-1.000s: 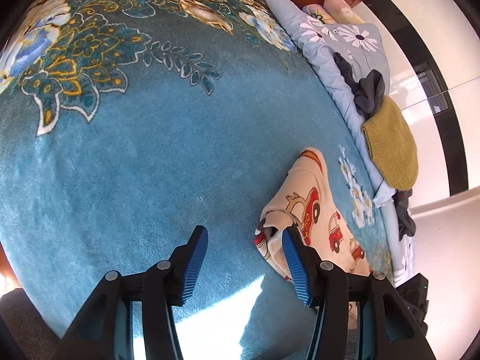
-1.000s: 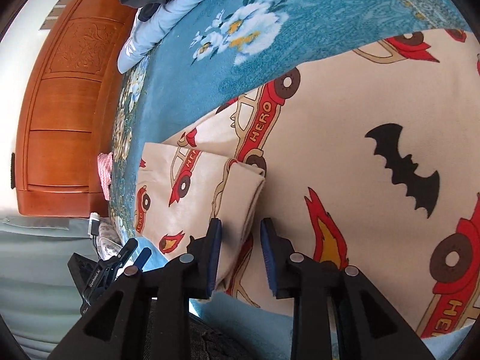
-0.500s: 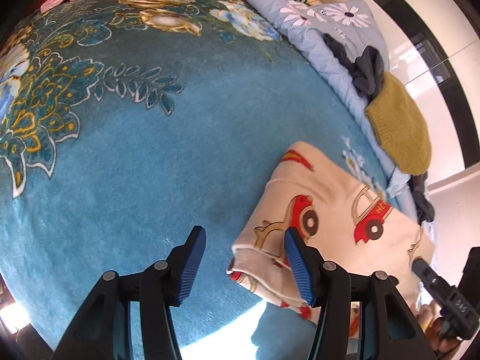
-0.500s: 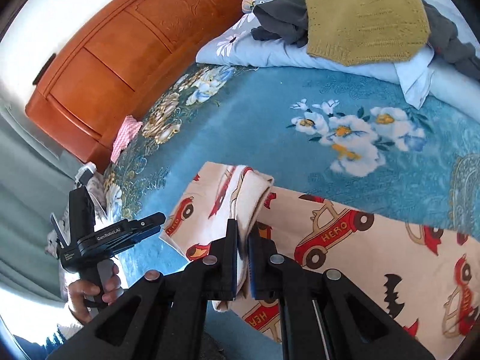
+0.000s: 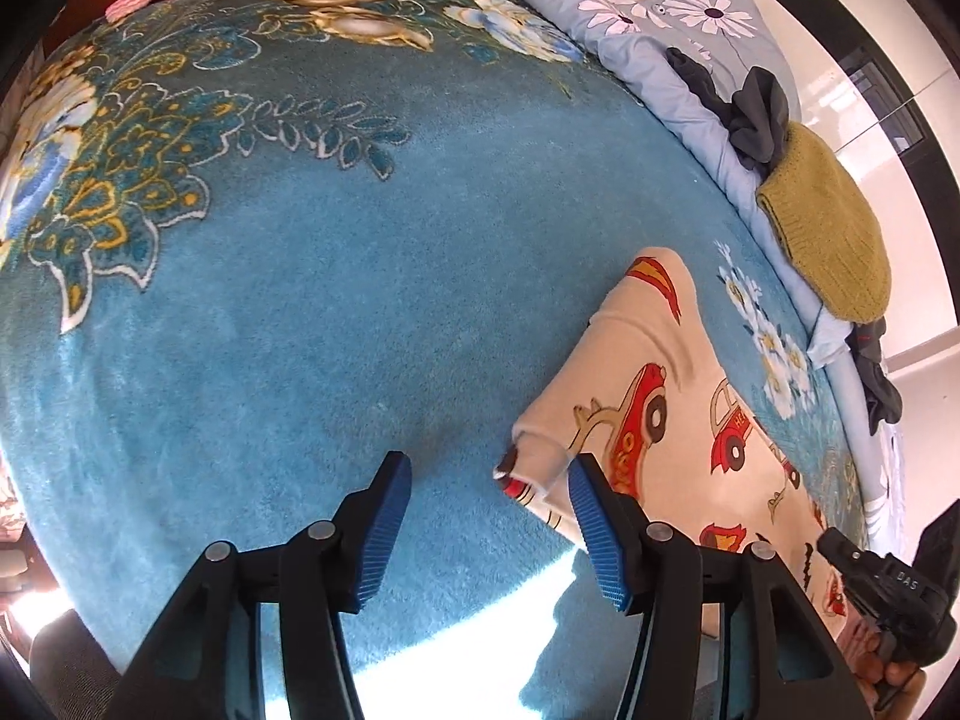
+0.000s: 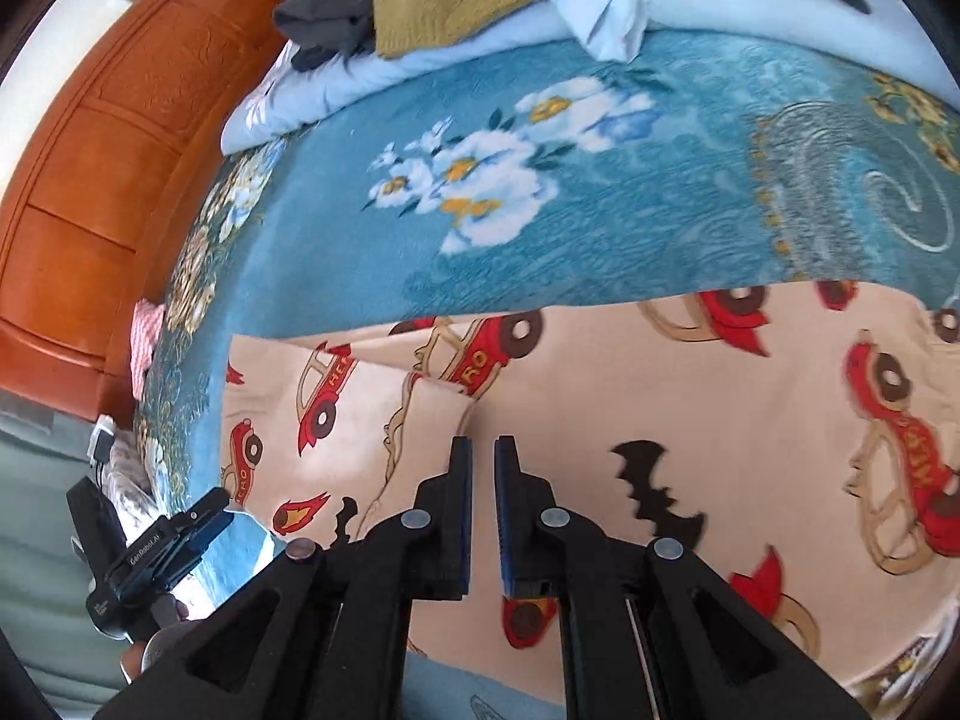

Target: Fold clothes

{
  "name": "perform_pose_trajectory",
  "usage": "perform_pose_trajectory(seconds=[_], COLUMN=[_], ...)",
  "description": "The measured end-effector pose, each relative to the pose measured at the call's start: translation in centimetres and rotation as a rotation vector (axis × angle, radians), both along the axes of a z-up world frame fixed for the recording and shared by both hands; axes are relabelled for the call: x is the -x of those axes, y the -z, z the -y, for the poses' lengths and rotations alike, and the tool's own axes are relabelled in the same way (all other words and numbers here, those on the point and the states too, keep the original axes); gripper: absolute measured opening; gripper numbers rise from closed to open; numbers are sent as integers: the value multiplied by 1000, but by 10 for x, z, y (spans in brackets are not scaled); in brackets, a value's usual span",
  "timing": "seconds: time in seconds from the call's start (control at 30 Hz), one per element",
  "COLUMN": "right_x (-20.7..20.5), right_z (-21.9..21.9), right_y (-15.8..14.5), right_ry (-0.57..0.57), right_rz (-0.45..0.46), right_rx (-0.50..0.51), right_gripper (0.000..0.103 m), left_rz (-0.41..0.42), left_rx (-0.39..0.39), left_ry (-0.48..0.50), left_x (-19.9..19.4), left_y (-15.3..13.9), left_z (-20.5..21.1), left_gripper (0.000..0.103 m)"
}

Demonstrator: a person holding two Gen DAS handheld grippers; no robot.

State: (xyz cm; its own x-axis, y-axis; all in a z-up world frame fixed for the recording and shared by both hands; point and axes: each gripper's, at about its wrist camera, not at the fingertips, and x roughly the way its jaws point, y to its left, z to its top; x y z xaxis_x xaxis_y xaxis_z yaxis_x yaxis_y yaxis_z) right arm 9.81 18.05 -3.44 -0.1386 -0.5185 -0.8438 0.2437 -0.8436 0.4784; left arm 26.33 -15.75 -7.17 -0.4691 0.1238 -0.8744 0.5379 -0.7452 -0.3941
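On the blue floral bed lies the cream car-print garment — the right gripper has its jaws pressed nearly together with no cloth visibly between them, the left gripper gapes apart beside a folded corner.

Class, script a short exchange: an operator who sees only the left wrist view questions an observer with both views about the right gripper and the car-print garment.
Operator: Are the right jaws open?
Observer: No. The right gripper is shut, over the car-print garment. I cannot tell whether cloth is pinched.
Operator: What print lies nearest it?
Observer: A black bat, just right of the jaws.
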Motion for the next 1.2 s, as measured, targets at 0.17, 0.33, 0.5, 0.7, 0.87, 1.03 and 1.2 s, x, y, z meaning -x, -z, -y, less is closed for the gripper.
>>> perform_pose_trajectory(seconds=[0.17,0.33,0.5,0.7,0.87,1.03,1.2], right_x=[-36,-65,-61,-37,-28,-22,-23], right_z=[-86,-146,-174,-173,-163,-112,-10], right_y=[-23,-4,23,32,22,-47,-128], right_ry=[175,377,573,706,735,532,257], right_rz=[-20,58,123,123,92,-96,-257], right_rx=[50,121,188,178,108,63,54], right_gripper=[36,58,58,58,14,11,11], left_rz=[-48,-85,-107,-139,-167,-168,-170], left_rx=[-20,-37,-19,-47,-67,-51,-106], left_ry=[-29,-21,-1,-56,-84,-103,-128], left_x=[-16,-18,-26,-41,-53,-60,-63], left_y=[-18,-34,-49,-55,-57,-51,-38], left_z=[4,1,-4,10,25,40,53], left_gripper=[59,59,59,59,59,59,59])
